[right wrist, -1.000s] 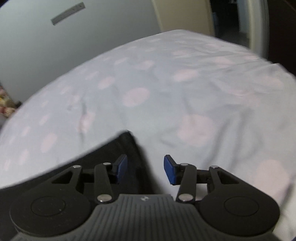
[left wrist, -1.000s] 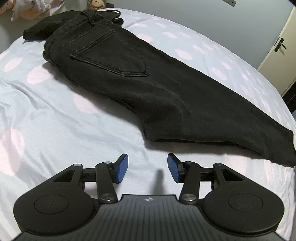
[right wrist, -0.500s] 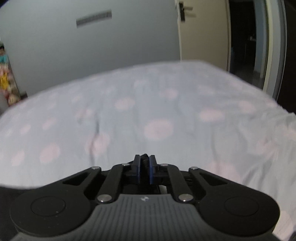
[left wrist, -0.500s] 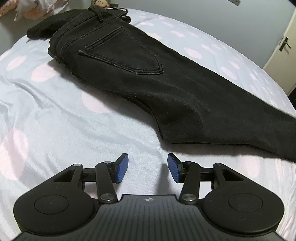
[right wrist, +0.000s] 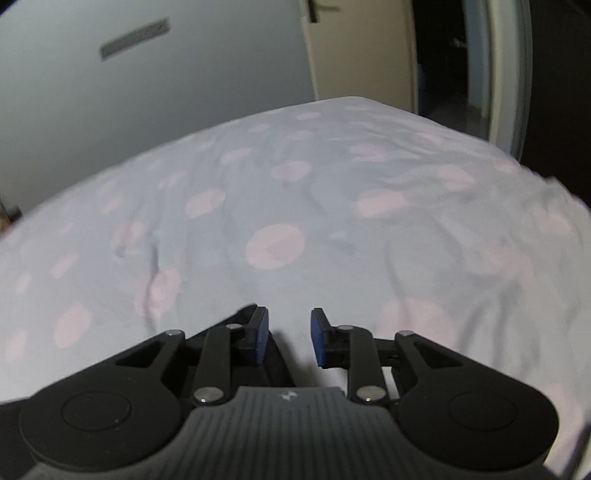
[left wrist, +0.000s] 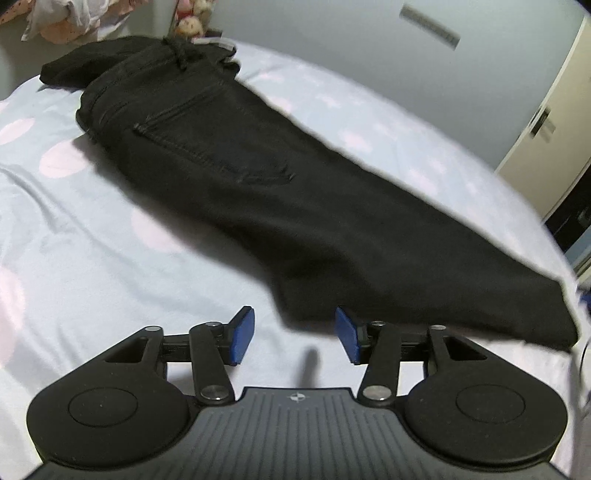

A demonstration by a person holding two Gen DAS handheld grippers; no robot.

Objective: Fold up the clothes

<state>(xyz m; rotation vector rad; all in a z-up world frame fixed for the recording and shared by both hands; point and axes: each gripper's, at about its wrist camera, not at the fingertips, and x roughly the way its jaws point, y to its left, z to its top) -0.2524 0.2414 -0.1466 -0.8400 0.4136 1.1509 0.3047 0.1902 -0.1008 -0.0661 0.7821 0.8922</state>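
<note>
On a bed spread with a pale blue sheet (left wrist: 92, 236) dotted pink, the left gripper (left wrist: 294, 334) hangs with its jaws wide, having just opened further, nothing between the blue pads; a folded edge of the black jeans (left wrist: 295, 206) lies just beyond them. The right gripper (right wrist: 287, 339) stands with a narrower gap, its jaws having just reopened, the pads not pressing on anything; a dark corner of the jeans shows under its left finger. The jeans lie flat, back pocket up, waistband at the far left, the leg running to the near right, its hem close to the bed's right edge. Soft toys (left wrist: 188, 22) sit beyond the waistband against a grey wall (left wrist: 332, 33). A cream door (left wrist: 546, 122) stands at far right. Ahead of the right gripper, open rumpled sheet reaches the bed's far edge.
</note>
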